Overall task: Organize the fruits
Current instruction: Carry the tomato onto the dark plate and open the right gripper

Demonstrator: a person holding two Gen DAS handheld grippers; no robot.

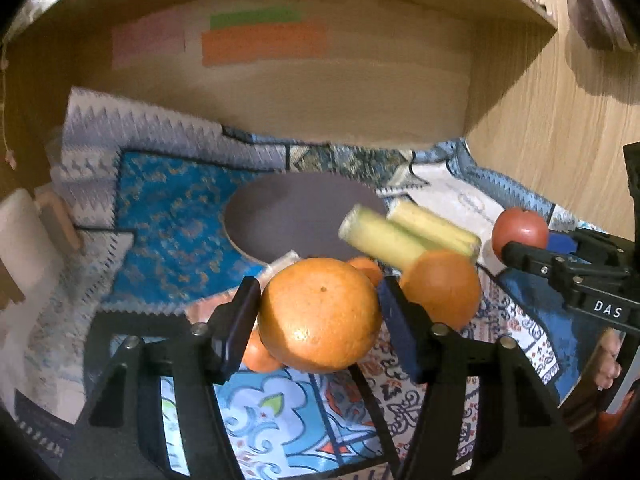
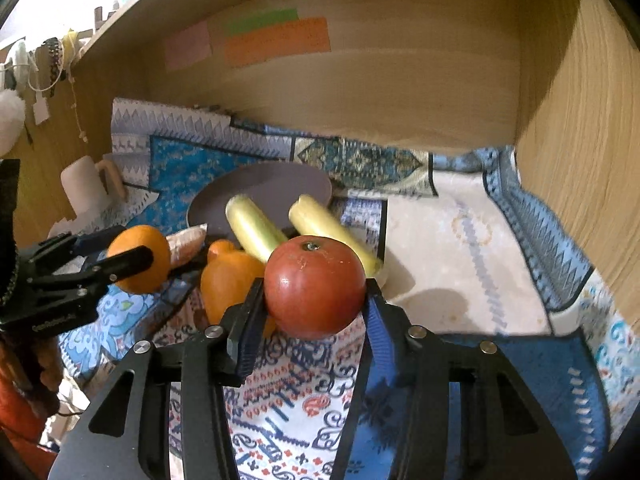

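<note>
My left gripper (image 1: 318,312) is shut on a large orange (image 1: 320,314), held above the patterned cloth (image 1: 172,216); it also shows at the left of the right wrist view (image 2: 138,258). My right gripper (image 2: 314,304) is shut on a red tomato (image 2: 316,286), which also shows at the right of the left wrist view (image 1: 520,230). A grey-purple plate (image 1: 296,212) lies behind. Two yellow bananas (image 1: 384,236) (image 2: 256,224) rest at its near edge. Another orange fruit (image 1: 444,288) (image 2: 228,280) lies beside them.
A white mug (image 2: 86,188) stands at the back left. A wooden back wall (image 2: 360,92) with coloured sticky notes (image 2: 276,40) and a wooden side wall (image 2: 580,160) on the right enclose the space. A pinkish-brown item (image 2: 186,242) lies by the plate.
</note>
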